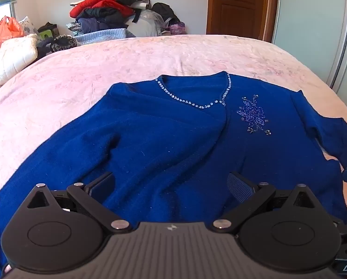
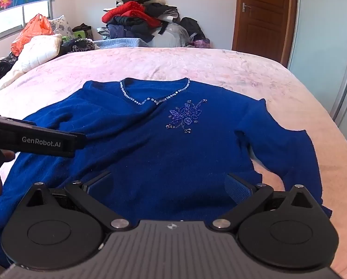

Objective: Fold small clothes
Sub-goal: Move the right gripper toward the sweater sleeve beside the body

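**Blue sweater spread out, both grippers poised at its hem**

The blue sweater (image 1: 173, 134) lies face up on the bed (image 1: 150, 55), neckline away from the cameras and hem nearest them, probably laid flat so that folding can start from a clean outline. The sleeve on the sweater's left side is drawn across the chest toward the beaded flower (image 1: 253, 116); the other sleeve bends down along the body.

The left gripper (image 1: 171, 183) hovers over the lower part of the sweater, jaws released and wide, gripping nothing. The right gripper (image 2: 168, 183) hangs likewise above the hem, jaws spread and empty.

Only the right wrist view shows the left gripper from outside, over the crossed sleeve. The pile of clothes (image 2: 138, 21) lies beyond the sweater, past the bed's far edge.
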`<state>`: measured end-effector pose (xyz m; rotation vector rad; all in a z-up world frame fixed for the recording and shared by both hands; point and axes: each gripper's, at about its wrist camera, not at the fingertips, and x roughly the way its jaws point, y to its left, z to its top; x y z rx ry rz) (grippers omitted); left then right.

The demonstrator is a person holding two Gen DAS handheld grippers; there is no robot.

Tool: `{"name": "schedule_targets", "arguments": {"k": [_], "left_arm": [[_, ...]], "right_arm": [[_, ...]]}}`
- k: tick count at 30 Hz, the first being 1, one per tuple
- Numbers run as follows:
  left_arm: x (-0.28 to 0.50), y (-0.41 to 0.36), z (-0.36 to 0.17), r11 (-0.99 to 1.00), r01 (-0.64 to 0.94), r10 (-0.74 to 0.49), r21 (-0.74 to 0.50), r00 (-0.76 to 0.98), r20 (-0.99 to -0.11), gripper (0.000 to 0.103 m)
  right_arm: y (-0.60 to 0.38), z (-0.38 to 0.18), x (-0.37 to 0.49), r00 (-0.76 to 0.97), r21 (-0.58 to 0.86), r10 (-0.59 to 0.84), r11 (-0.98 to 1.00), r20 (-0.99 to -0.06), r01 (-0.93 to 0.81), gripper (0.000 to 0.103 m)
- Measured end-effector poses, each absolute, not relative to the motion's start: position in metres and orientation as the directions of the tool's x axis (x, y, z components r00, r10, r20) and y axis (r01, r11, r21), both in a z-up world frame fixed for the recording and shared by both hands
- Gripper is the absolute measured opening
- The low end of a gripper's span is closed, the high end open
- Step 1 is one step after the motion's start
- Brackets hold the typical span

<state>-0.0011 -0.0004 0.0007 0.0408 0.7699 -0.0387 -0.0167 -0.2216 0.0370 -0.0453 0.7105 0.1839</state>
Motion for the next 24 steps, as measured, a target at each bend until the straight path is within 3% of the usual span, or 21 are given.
{"name": "schedule_targets", "arguments": {"k": [7,24], "left_arm": [[-0.013,-0.006,0.006,0.997,0.075,-0.072,-0.023,0.738,-0.671,0.103],[-0.001,0.003,-0.005,1.0,0.003,0.005,0.009,0.693,-0.721,0.103]], "right_arm": [[-0.224,0.034,-0.016,0.747,0.015,0.154,0.982,-0.647,-0.189,0.103],[-0.23,0.033,-0.008,0.721,0.077,0.15,0.988,-0.676,-0.133,0.103]]}}
